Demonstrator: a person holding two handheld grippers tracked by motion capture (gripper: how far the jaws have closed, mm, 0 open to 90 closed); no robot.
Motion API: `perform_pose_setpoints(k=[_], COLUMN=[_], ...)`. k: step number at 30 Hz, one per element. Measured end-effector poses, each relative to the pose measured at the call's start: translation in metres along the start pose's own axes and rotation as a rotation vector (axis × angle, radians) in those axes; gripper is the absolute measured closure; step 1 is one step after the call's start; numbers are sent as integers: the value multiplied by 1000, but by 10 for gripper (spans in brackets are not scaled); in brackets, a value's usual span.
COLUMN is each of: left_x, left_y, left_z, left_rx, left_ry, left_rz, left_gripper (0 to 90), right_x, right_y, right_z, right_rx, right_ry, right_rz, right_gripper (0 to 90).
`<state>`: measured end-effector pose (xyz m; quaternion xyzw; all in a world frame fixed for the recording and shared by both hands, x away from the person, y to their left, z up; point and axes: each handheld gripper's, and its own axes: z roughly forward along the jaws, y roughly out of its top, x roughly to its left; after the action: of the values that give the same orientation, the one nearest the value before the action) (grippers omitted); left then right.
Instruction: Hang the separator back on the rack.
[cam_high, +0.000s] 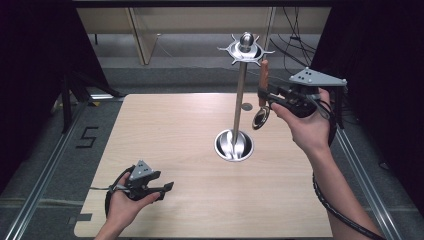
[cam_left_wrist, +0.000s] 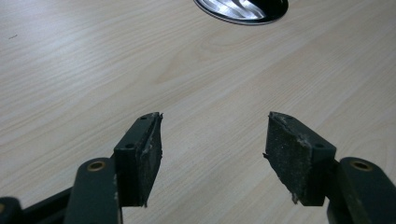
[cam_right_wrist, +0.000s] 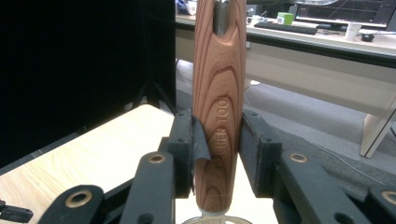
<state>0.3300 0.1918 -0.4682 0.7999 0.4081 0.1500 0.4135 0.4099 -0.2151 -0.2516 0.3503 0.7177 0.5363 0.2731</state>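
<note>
A steel utensil stand (cam_high: 239, 100) rises from a round dish base (cam_high: 234, 145) in the middle of the wooden table (cam_high: 175, 130), with a ring of hooks (cam_high: 245, 50) at its top. My right gripper (cam_high: 262, 95) hovers just right of the pole, shut on the wooden handle (cam_high: 263, 80) of a utensil whose metal head (cam_high: 260, 118) hangs below. In the right gripper view the handle (cam_right_wrist: 219, 107) stands upright, squeezed between the pads of the gripper (cam_right_wrist: 218, 158). My left gripper (cam_high: 167, 189) rests low at the front left, open with nothing between its jaws (cam_left_wrist: 215, 144). The dish base (cam_left_wrist: 243, 9) lies far ahead of it.
A small round disc (cam_high: 247, 106) lies on the table behind the stand. Metal rails (cam_high: 45, 170) run along both sides of the table. Cables (cam_high: 295, 35) trail on the floor beyond the far edge.
</note>
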Motion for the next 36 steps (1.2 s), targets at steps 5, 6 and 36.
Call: perform_pose_setpoints(k=[5,6,36], left_x=[1,1,1], left_y=[0,0,0], left_z=[-1,-1,-1], left_rx=[7,4,6], left_ry=[-4,1,0], left_rz=[22,21,22], left_gripper=[357,358,358], right_x=[0,1,3], right_y=[0,1,2], right_z=[2,2,9], right_rx=[3,20,33], right_ry=[-1,6,2], right_rz=[2,18,45], right_gripper=[684,684,685])
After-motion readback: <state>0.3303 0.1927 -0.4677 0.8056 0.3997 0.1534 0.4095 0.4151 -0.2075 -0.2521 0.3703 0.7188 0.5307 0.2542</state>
